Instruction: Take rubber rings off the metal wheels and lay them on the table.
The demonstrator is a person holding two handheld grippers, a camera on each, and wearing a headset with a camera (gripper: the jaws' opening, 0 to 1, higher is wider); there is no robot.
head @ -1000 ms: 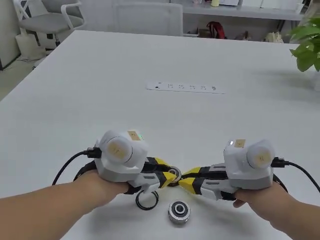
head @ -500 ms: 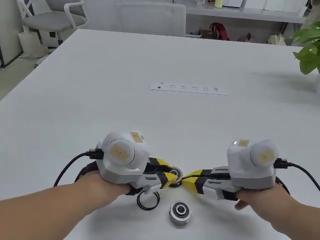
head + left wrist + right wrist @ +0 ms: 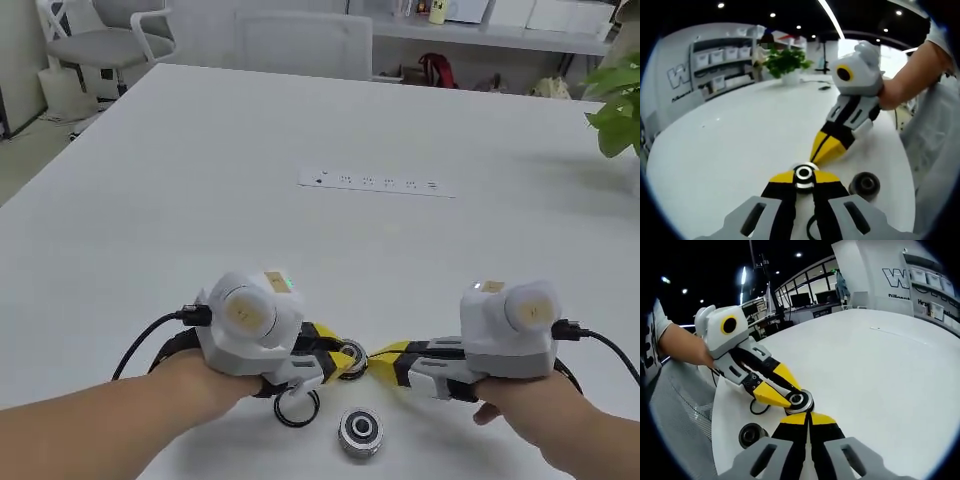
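My left gripper (image 3: pixel 338 360) (image 3: pixel 804 176) is shut on a small metal wheel (image 3: pixel 350 355) (image 3: pixel 804 173) (image 3: pixel 799 401), held just above the table. Facing it, my right gripper (image 3: pixel 374 355) (image 3: pixel 808 416) (image 3: pixel 821 150) has its jaws shut, with the tips against the wheel's rim. Whether they pinch a ring there, I cannot tell. A loose black rubber ring (image 3: pixel 297 405) (image 3: pixel 759 407) lies on the table under the left gripper. A second wheel (image 3: pixel 359 430) (image 3: pixel 864 184) (image 3: pixel 751 434), with a dark rubber ring around it, lies flat near the table's front edge.
The white table (image 3: pixel 300 120) stretches far ahead, with a white power strip (image 3: pixel 376 182) in its middle. A potted plant (image 3: pixel 618 110) (image 3: pixel 786 62) stands at the far right. Chairs (image 3: pixel 110 40) are behind the far edge. Black cables trail from both grippers.
The head view has drifted slightly. Both grippers stay tip to tip at the held wheel. The ring and the second wheel have not moved.
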